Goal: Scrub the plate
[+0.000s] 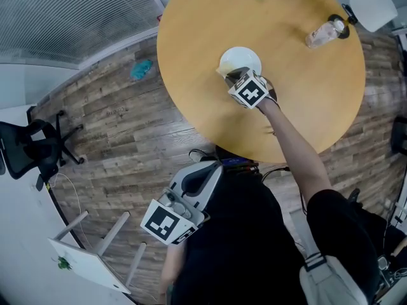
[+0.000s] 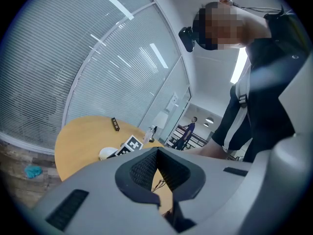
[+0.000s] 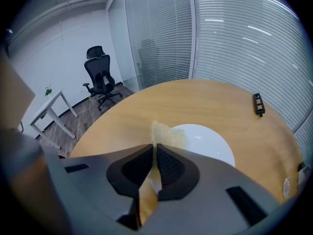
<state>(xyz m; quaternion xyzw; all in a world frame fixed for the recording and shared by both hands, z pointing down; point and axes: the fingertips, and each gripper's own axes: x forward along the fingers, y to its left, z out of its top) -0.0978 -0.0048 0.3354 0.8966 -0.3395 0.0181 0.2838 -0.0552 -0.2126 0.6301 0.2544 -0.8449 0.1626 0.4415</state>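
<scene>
Right gripper view alone shows jaws clamping sponge point(image 3: 164, 133); sponge overlaps plate point(image 3: 208, 143) edge.

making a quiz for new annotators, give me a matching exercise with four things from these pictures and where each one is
Things:
1. plate
2. sponge
3. bottle
4. left gripper

Places:
A. pinched between the jaws of the right gripper
B. held off the table, close to the person's body
C. near the table's rim
D. on the table, just ahead of the right gripper

Pairs: 1-D, 2-A, 3-C, 4-B
</scene>
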